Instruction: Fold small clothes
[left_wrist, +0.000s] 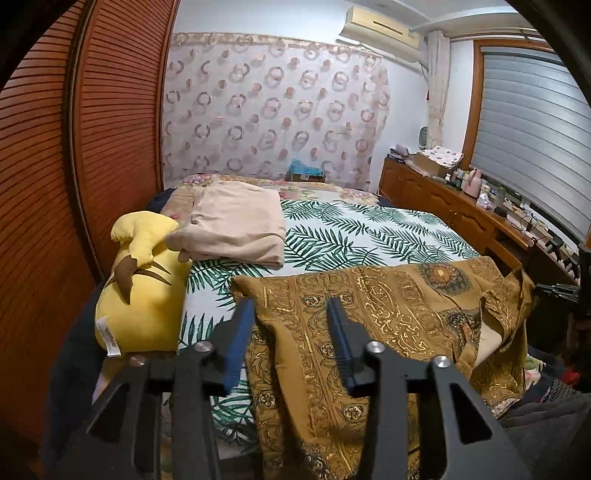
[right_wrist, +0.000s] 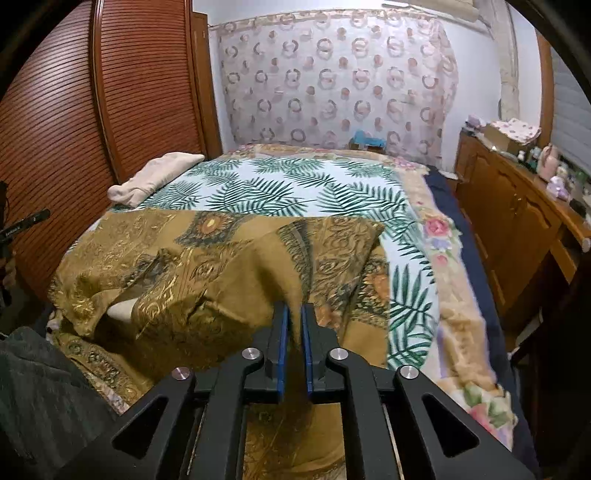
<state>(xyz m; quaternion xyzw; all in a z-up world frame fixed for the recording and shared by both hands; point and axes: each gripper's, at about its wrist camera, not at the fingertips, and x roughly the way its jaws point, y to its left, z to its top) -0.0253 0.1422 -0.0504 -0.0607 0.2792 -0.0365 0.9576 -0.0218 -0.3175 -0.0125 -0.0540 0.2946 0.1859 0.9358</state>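
A brown garment with gold ornament print lies spread and rumpled across the near part of the bed. My left gripper is open, its blue-padded jaws wide apart over the garment's left edge, holding nothing. In the right wrist view the same garment lies bunched, and my right gripper is shut on a raised fold of its fabric, lifting it into a peak. A folded beige garment rests further back on the left, also visible in the right wrist view.
The bed has a palm-leaf sheet. A yellow plush toy lies at the bed's left edge by the slatted wooden wardrobe. A wooden cabinet with small items runs along the right. A patterned curtain hangs behind.
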